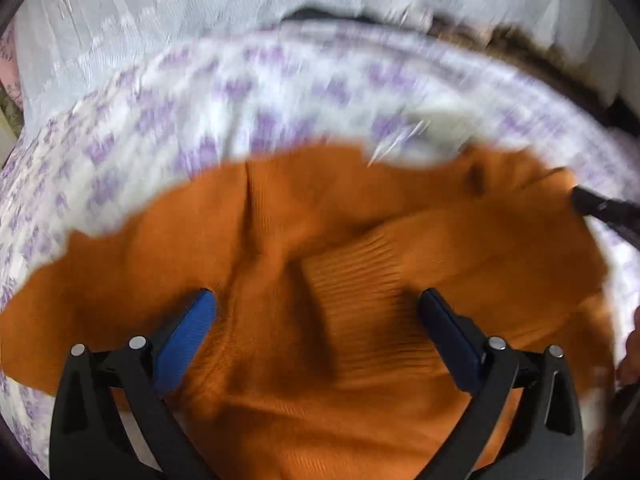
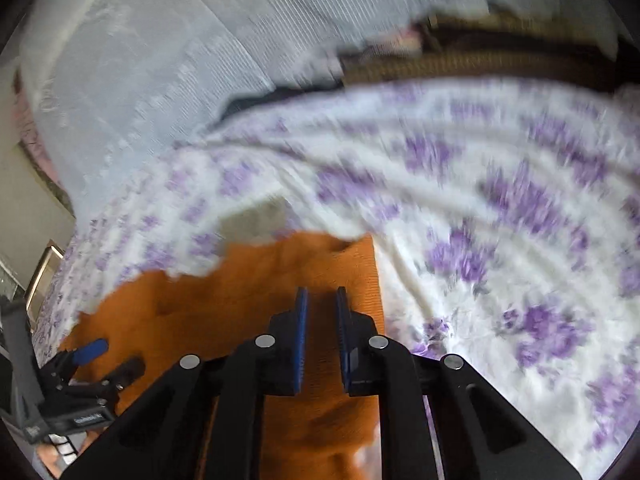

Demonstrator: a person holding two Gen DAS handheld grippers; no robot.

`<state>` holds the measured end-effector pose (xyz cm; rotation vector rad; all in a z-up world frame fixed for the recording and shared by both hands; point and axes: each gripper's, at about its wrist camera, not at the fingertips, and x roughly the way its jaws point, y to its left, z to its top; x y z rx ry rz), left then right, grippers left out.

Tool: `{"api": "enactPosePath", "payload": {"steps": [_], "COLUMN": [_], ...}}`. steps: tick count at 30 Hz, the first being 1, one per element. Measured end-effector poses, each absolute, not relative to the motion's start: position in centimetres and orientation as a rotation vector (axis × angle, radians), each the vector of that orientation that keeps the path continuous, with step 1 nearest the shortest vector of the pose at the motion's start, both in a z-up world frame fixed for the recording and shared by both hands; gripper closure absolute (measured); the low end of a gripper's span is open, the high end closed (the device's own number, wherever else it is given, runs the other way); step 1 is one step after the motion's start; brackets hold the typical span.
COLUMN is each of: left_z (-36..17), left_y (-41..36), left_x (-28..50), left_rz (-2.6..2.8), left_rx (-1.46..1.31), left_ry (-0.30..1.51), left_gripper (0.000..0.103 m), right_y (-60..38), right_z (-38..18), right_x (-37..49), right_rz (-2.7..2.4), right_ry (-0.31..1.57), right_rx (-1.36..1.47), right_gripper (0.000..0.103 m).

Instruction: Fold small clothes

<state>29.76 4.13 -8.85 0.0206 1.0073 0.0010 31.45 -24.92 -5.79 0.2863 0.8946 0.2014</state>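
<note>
Orange knit garment lies spread on a bed sheet printed with purple flowers.

Left wrist view, blurred: garment fills the lower half, a ribbed cuff folded across its middle. Left tool hangs over the knit with its 2 blue pads set wide, nothing pinched between them; the cuff sits in the gap. At 3 o'clock, the dark tip of the right tool meets the garment's far edge. Pale grey cloth lies at 12 o'clock, beyond the sheet.

Right wrist view, blurred: right tool nearly closed, a narrow slot left between the pads, orange knit seen through the slot; cannot tell whether fabric is pinched. Left tool at 8 o'clock, spread open over the garment. Flowered sheet fills 1 to 5 o'clock.
</note>
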Motion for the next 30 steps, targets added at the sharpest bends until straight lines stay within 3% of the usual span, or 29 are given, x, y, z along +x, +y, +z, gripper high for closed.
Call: {"api": "enactPosePath", "payload": {"steps": [3,10,12,14,20,21,24,28,30], "left_z": [-8.6,-5.6,-6.3,-8.5,-7.2,-7.1,-7.7,-7.5,-6.7], "left_y": [4.5,4.3,3.6,3.1,5.2,5.7,6.5,6.6,7.3], "left_x": [29.6,25.9,26.0,27.1,25.9,25.8,25.8,25.2,24.4], "left_rz": [-0.017,-0.04,-0.041,-0.036,-0.028,-0.031,-0.022,-0.001,0.023], "left_rx": [-0.001,0.052,0.098,0.136,0.029,0.012,-0.015,-0.021,-0.03], "left_ry": [0.981,0.835,0.867,0.958,0.928,0.934,0.957,0.942,0.912], "left_gripper": [0.004,0.004,0.004,0.004,0.004,0.004,0.004,0.004,0.004], "right_y": [-25.9,-24.9,-23.9,-22.7,-21.9,-21.7,-20.4,-19.0,-19.8], "right_z": [-7.6,-3.8,-4.6,-6.8,-5.0,-4.2,-2.8,-6.9,-6.3], "right_x": [32.0,26.3,25.5,25.7,24.0,23.8,23.8,26.0,25.7], "right_rz": [0.237,0.24,0.242,0.216,0.185,0.202,0.232,0.248,0.264], "right_ry": [0.9,0.798,0.839,0.891,0.811,0.789,0.735,0.896,0.87], "right_rx": [0.336,0.203,0.147,0.066,0.033,0.042,0.05,0.009,0.052], "right_gripper": [0.095,0.089,0.082,0.082,0.079,0.077,0.055,0.053,0.053]}}
